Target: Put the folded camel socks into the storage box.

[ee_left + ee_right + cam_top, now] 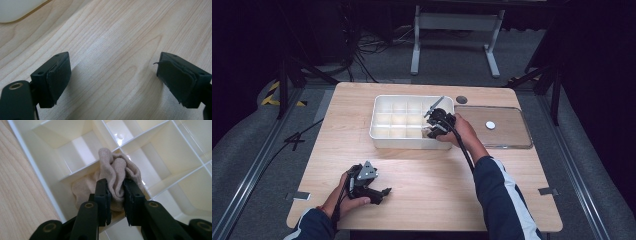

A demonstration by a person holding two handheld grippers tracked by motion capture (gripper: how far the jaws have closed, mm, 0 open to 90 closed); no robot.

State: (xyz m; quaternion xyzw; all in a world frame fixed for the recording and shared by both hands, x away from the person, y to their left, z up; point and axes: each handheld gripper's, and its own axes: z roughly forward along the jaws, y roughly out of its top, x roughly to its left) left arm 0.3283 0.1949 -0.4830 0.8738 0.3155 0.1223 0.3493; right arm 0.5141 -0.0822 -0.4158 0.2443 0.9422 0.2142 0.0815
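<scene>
The right gripper (117, 202) has its jaws pinching a bunched beige sock (113, 173) over a near-corner compartment of the white divided box (379, 134). This looks like the placing step; next, spread the jaws fully and lift clear. The left gripper (113, 80) rests spread and empty over the table (437, 180).

The left gripper (113, 82) holds its two black jaws wide apart with nothing between them, low over the pale wooden table (120, 42), a white box corner (17, 8) at upper left.
</scene>
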